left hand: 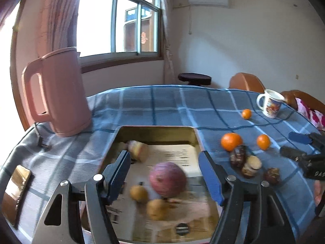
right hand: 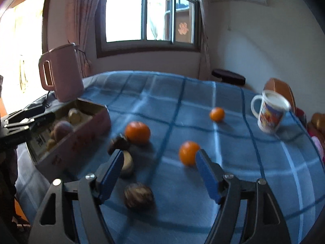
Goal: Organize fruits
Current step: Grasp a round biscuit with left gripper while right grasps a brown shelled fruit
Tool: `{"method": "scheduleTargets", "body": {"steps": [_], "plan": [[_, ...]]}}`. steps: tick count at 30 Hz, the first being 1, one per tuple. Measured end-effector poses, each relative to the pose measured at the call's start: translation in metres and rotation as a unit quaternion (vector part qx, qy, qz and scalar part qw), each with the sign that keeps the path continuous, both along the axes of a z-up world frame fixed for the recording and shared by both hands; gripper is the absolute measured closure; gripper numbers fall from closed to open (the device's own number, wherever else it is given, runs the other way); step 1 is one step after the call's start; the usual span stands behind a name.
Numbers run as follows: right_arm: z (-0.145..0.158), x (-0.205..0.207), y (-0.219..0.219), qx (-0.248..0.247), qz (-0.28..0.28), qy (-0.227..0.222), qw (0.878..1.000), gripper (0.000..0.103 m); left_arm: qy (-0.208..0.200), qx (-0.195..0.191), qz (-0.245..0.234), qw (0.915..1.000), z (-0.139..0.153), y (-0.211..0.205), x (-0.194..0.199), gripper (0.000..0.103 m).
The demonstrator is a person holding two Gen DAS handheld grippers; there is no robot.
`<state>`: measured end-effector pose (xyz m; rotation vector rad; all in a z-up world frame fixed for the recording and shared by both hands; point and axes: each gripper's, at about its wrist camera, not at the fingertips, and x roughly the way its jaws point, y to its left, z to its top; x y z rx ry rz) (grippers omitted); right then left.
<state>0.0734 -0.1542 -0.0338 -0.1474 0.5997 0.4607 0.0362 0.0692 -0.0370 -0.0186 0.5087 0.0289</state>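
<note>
At lower centre, both the left gripper (left hand: pixel 164 174) and the right gripper (right hand: pixel 159 174) stood wide and empty; collecting the apparently dark, blurred fruit (right hand: pixel 138 196) into the tin (left hand: pixel 198 140) seemed next.

I see an open tin box (left hand: pixel 156 131), paper-lined, on the bench's left side, holding a reddish apple (left hand: pixel 167 179), two small yellowish fruits (left hand: pixel 138 193) near it, and a pale fruit (left hand: pixel 138 150) at its far end. Right of it lie three oranges: a large orange (left hand: pixel 231 141), a mid orange (left hand: pixel 263 141), a far orange (left hand: pixel 246 113). Dark brown fruits (left hand: pixel 238 155) cluster just beside the large one.
</note>
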Motion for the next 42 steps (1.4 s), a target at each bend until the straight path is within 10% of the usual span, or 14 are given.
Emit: {"method": "scheduleTargets", "body": {"steps": [10,16,42], "plan": [[-0.028,-0.004,0.019,-0.028,0.066,0.07,0.995,0.034,0.005,0.009,-0.046,0.9989,0.001,-0.042,-0.001,0.032],[-0.042,0.002,0.02,-0.033,0.081,0.109,0.99,0.056,0.021,0.008,-0.074,0.997,-0.005,-0.061,0.005,0.032],[-0.018,0.028,-0.022,-0.039,-0.032,0.039,0.998,0.061,0.157,-0.018,-0.158,0.9748,-0.041,-0.135,0.068,0.049]]}}
